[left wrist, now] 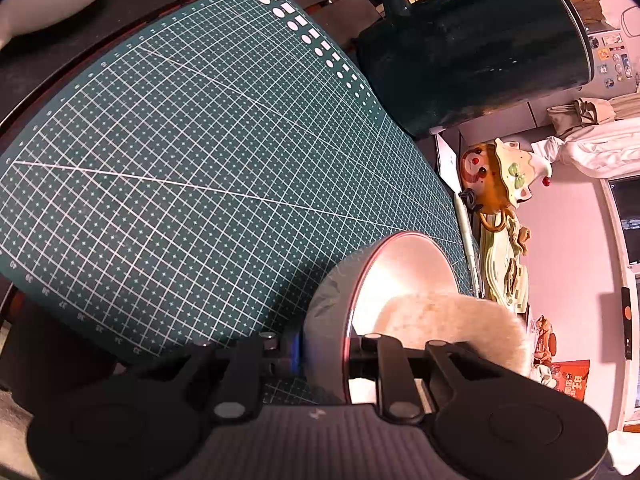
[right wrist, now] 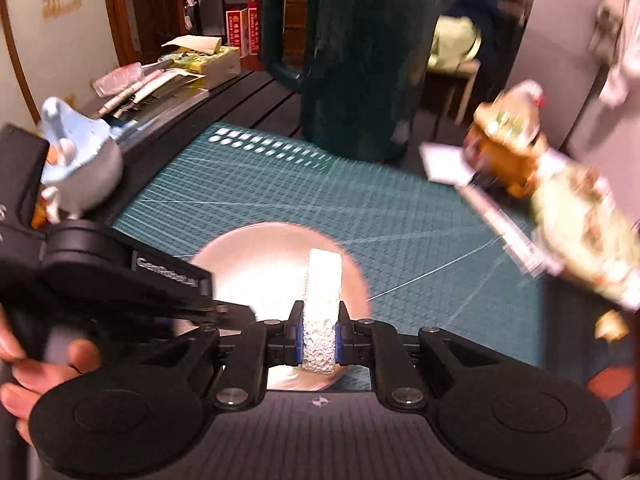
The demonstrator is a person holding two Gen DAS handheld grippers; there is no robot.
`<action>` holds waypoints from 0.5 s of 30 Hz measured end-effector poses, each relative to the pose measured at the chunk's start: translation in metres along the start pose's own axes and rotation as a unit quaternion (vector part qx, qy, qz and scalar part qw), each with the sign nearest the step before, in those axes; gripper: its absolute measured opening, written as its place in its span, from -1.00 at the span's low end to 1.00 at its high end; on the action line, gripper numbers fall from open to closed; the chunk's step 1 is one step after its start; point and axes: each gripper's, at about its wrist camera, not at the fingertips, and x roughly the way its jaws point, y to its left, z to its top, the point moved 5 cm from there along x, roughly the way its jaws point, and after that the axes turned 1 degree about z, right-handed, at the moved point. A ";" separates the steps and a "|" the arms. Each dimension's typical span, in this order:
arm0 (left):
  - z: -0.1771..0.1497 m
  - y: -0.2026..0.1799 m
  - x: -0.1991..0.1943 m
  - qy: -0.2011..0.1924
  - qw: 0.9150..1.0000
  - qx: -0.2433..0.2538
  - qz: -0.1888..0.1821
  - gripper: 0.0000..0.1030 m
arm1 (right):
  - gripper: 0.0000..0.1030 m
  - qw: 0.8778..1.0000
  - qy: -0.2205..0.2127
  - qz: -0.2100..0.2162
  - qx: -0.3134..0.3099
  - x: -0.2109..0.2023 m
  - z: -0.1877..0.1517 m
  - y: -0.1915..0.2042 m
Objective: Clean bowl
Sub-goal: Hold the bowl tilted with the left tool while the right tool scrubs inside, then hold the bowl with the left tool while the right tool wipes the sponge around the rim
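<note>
bowl: the bowl (left wrist: 404, 276) was tipped up on its side over the green cutting mat (left wrist: 192, 168), its rim pinched in the left tool (left wrist: 320, 354); its pale inside faced the sponge.
sponge: a white sponge (right wrist: 322, 308) stood on edge between the pads of the right tool (right wrist: 319, 344), its far end inside the bowl, apparently against the inner wall; contact could not be confirmed through the blur.
left tool: closed on the bowl's rim, one pad outside, one inside.
right tool: clamped on the sponge, jaws nearly together.
progress: wiping looked under way. the visible inside seemed bare, with no food marks, though glare hid much of it. the outside and the base showed no sign of being wiped; that, and setting the bowl down, was probably left.
surroundings: a dark green mug (right wrist: 360, 60) stood at the mat's far edge; a blue-grey figurine (right wrist: 76, 164) sat to the left on the tabletop (right wrist: 256, 96), a clown figurine (left wrist: 500, 176) beyond the mat's right edge.
person: a hand (right wrist: 36, 364) held the left tool's body.
</note>
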 end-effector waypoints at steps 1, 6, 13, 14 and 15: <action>0.000 0.000 0.000 0.000 1.000 0.000 0.000 -0.64 | -0.77 1.000 -0.007 0.002 0.007 -0.006 0.003 -0.006; -0.004 0.001 -0.001 -0.002 1.000 0.001 0.000 -0.64 | -0.76 0.998 -0.042 0.005 0.044 -0.031 0.015 -0.031; -0.002 -0.002 0.000 -0.002 1.000 -0.001 0.001 -0.64 | -0.76 0.989 -0.055 0.059 0.123 -0.039 0.020 -0.052; -0.002 -0.002 0.000 -0.002 1.000 -0.001 0.001 -0.64 | -0.76 0.988 -0.055 0.065 0.131 -0.038 0.020 -0.053; -0.002 -0.002 0.000 -0.002 1.000 -0.001 0.002 -0.64 | -0.76 0.987 -0.052 0.074 0.135 -0.036 0.019 -0.051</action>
